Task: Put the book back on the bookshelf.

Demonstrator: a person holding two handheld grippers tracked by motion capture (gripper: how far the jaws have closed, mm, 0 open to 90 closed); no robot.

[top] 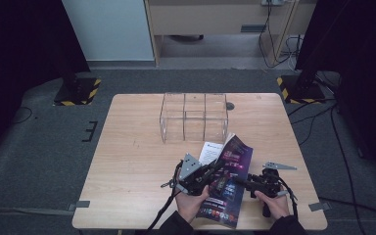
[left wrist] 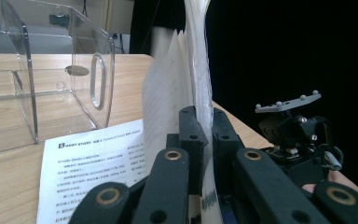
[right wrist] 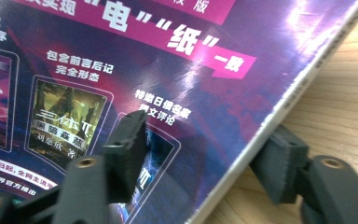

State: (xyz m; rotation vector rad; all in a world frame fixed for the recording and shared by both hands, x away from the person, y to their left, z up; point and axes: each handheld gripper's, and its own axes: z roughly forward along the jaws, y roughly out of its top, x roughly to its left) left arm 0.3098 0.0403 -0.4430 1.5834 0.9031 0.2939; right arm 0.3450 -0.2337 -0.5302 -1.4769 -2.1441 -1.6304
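Lower centre of the high view: magazine [top: 230,183] on the table [top: 137,161], partly opened, purple cover tilted up, loose pages fanned toward the clear box [top: 194,117] above it. Long axis running from lower edge up toward frame centre. Left gripper [top: 203,177] at the magazine's left side, right gripper [top: 245,184] at its right edge; both hands low in frame.

Centre of the left gripper view: jaws clamped tight on a thin sheaf of pages standing upright between the pads. White printed page [left wrist: 98,172] lying flat at lower left, clear box upper left, other gripper at right.

Across the right gripper view: glossy cover filling upper left, spine edge running diagonally from upper right to lower centre. Jaws half-wide, straddling that edge, one pad over the cover, one over bare wood; contact not confirmed. Judgement: right one nearer the spine, so next bite lands there.
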